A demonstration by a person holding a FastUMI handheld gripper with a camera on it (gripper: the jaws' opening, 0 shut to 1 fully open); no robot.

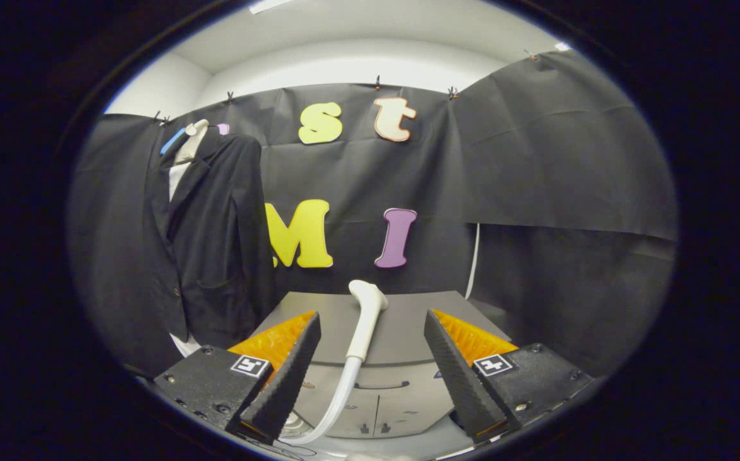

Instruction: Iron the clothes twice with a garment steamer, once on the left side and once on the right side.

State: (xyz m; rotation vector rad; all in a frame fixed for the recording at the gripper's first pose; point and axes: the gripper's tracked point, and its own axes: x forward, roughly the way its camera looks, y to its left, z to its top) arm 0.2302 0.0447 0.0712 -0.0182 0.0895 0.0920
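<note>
Looks like the very start: gripper (370,339) fingers spread wide, holding nothing, with the steamer head (365,320) upright between and just beyond them on its grey base unit (402,333). Dark jacket (213,243) hangs off to the left against the booth wall, so both passes, left and right, remain.

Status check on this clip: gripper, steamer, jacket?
Gripper open, holding nothing. White garment steamer head upright between the fingers, untouched, hose trailing down. Dark suit jacket hanging beyond the left finger. Nothing in the way.
</note>
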